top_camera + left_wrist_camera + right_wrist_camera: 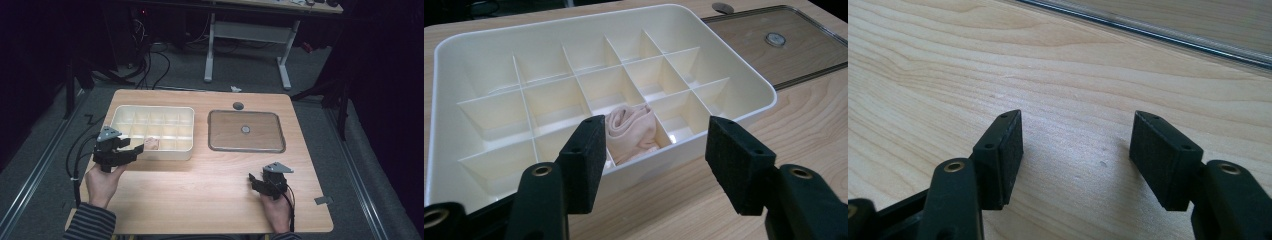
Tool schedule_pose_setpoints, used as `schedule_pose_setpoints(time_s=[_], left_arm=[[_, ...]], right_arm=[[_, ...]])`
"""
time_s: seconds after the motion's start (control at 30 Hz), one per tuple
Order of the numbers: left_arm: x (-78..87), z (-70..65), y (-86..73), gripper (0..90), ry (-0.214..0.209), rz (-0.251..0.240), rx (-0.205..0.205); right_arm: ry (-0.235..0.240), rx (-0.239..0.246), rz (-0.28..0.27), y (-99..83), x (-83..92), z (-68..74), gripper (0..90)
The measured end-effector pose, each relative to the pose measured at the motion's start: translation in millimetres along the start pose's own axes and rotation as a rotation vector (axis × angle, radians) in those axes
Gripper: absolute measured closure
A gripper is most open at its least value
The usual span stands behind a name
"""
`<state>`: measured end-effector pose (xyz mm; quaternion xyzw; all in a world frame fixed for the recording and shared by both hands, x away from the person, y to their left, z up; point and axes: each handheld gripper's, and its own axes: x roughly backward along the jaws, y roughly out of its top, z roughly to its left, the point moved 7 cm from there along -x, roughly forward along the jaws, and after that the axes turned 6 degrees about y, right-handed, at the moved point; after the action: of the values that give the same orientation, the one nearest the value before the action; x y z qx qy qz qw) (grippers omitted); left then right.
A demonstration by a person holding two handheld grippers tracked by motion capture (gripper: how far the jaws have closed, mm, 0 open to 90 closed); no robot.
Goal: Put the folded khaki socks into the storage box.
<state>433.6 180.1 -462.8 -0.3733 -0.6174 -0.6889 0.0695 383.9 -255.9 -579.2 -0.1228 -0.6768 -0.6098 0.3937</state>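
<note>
Jaws spread, cloth sits in tray

My left gripper (651, 165) hangs just short of the white divided tray (744, 107), jaws wide apart, gripping nothing. My right gripper (1075, 160) rests low over the bare table (948, 65), jaws likewise spread and empty. One pale pink rolled cloth (633, 131) sits bunched in a near-row compartment. One clear lid (246, 131) lies beside the tray
</note>
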Motion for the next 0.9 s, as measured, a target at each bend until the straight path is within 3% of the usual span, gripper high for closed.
schedule_pose_setpoints(time_s=[0.27, 0.9], left_arm=[[5.2, -0.6, -6.2, 41.7, -0.007, -0.008, 0.021], [5.5, -6.5, -19.3, 41.7, -0.018, 0.004, 0.028]], right_arm=[[0.000, 0.002, 0.000, 0.0, 0.0, -0.1, 38.3], [0.000, 0.002, 0.000, 0.0, 0.0, -0.1, 38.3]])
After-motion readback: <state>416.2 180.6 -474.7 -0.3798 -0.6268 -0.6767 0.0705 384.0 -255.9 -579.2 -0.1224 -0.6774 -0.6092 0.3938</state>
